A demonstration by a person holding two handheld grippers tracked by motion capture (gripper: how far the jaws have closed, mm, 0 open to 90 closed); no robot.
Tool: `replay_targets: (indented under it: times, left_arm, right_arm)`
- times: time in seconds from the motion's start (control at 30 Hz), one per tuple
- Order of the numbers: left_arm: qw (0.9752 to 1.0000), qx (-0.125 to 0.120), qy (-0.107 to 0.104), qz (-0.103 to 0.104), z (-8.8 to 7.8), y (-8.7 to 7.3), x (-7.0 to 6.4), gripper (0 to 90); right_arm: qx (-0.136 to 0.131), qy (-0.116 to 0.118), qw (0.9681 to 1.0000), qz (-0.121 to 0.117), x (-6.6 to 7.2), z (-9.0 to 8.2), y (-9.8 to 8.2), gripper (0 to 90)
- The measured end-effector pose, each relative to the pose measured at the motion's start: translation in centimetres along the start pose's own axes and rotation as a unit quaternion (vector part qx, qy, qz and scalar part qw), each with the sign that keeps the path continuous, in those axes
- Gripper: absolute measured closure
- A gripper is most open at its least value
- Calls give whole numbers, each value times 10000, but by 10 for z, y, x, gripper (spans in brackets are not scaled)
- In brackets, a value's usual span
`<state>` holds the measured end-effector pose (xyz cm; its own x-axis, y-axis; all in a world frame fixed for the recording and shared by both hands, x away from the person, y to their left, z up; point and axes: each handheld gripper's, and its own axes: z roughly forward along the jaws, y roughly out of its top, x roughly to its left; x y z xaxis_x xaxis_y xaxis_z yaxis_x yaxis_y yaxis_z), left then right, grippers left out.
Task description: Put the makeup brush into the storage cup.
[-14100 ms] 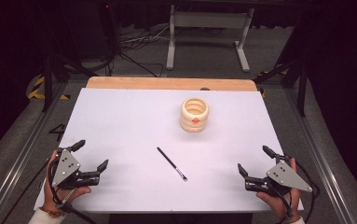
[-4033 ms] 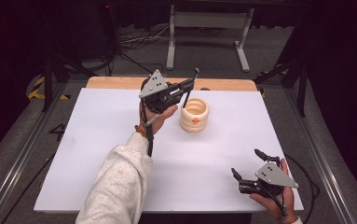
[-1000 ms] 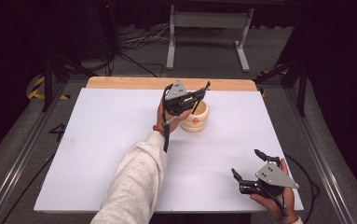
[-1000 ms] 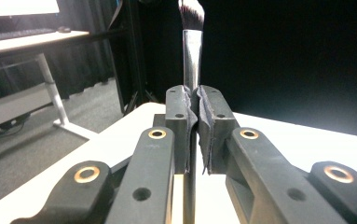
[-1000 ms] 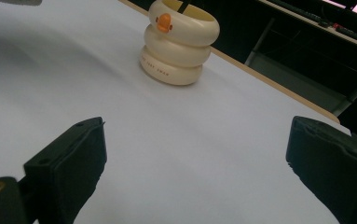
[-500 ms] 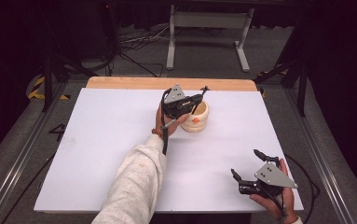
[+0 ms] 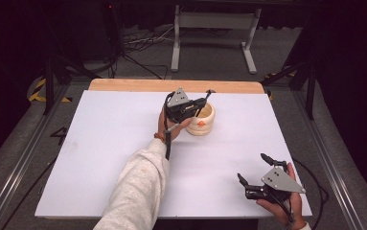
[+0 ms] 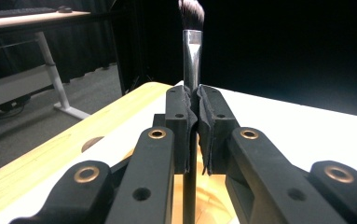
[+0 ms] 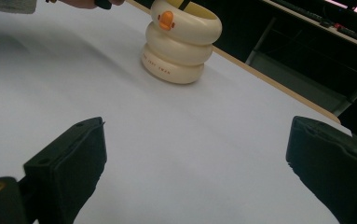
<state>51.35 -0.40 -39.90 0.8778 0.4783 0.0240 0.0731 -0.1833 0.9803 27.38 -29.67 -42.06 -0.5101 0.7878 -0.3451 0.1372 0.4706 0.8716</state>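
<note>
Since a second ago, left gripper has edged lower over the cream ringed holder, upper centre, clamped on a slim metal-ferruled brush; right gripper rests agape.

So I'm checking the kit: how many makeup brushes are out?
1: the makeup brush is clamped upright in the left gripper, over the cream holder. Others could be hidden inside the holder.
</note>
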Motion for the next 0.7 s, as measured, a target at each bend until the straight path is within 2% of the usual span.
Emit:
replay_targets:
  times: [0.4,0.5,0.7]
  left_arm:
    - [10000,-8,16,22,-2,1,1,827]
    - [9999,51,35,84,-3,1,-1,763]
    - [9995,147,48,262,-10,4,-4,693]
  right_arm:
    - [21,-10,10000,-11,0,1,0,57]
    - [7,-42,10000,-10,0,0,0,57]
    - [-4,-67,10000,-15,0,0,0,56]
